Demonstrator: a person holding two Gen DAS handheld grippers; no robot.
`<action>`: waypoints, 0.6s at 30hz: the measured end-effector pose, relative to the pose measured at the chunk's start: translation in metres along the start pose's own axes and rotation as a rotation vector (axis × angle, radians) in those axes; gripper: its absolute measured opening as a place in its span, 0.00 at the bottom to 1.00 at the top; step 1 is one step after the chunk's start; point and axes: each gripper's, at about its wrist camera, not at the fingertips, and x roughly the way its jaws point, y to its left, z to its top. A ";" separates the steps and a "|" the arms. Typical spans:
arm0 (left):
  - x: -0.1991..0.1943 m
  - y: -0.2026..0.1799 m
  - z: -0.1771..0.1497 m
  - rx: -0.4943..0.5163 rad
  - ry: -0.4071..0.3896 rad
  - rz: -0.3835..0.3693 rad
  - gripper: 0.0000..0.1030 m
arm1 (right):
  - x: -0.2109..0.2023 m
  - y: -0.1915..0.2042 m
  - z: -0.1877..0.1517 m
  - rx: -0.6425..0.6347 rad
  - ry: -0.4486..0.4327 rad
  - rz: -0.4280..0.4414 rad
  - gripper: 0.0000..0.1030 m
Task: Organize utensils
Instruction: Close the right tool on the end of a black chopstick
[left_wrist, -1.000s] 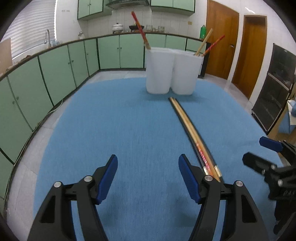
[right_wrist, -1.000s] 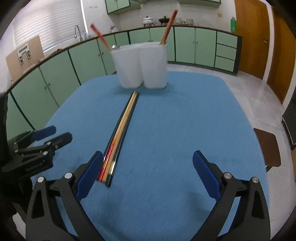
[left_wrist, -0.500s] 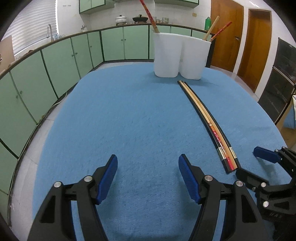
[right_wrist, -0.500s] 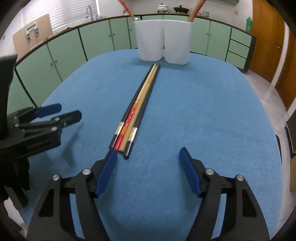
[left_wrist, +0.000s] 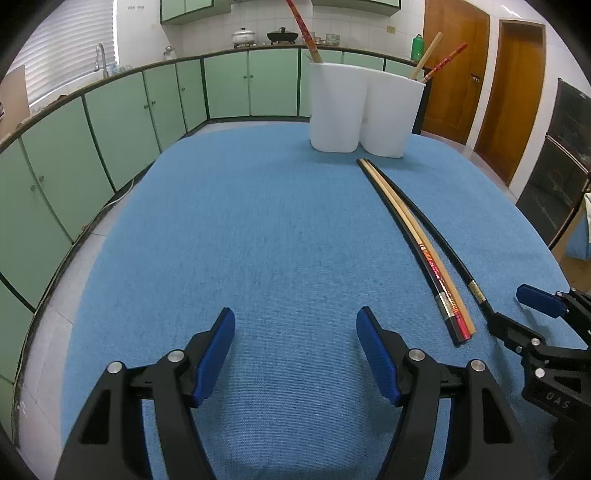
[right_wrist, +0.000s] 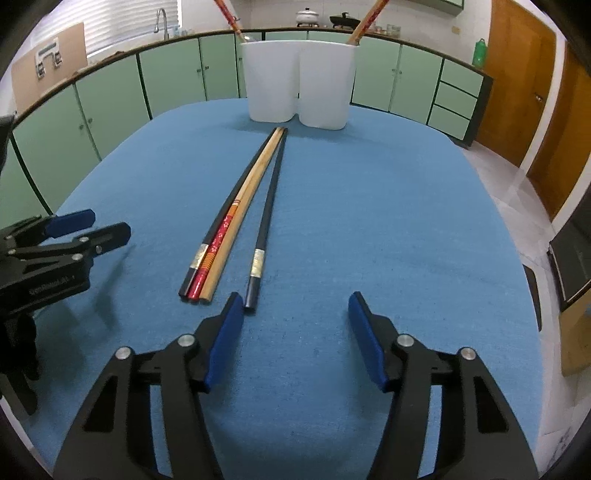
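Observation:
Four long chopsticks lie on the blue tablecloth (right_wrist: 388, 221), pointing at a white twin holder (right_wrist: 299, 85) that has several chopsticks standing in it. A black, a red and a wooden chopstick (right_wrist: 218, 243) lie pressed together. One more black chopstick (right_wrist: 264, 229) is splayed off to their right. Its near end sits right at the tip of one finger of my right gripper (right_wrist: 295, 314), whose jaws are closing with nothing between the pads. My left gripper (left_wrist: 295, 332) hovers open over bare cloth, left of the chopstick bundle (left_wrist: 417, 240). The holder (left_wrist: 365, 110) stands beyond.
Green kitchen cabinets (left_wrist: 110, 122) ring the table on the left and at the back. Brown doors (left_wrist: 517, 92) stand at the right. The round table's edge drops to a tiled floor (right_wrist: 517, 177). The right gripper (left_wrist: 511, 308) shows at the left wrist view's right edge.
The right gripper's jaws have narrowed. The black chopstick on the right has split from the bundle, its near end swung right. Both views now sit closer to the chopsticks' near ends.

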 end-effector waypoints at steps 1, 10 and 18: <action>0.000 0.000 0.000 0.001 0.000 0.000 0.65 | -0.001 0.000 -0.001 0.010 0.000 0.028 0.50; 0.000 -0.004 -0.001 0.005 0.003 -0.007 0.65 | 0.004 0.012 0.002 -0.012 0.004 0.071 0.07; -0.001 -0.017 -0.002 0.023 0.002 -0.036 0.65 | 0.002 -0.009 0.002 0.057 -0.008 0.040 0.06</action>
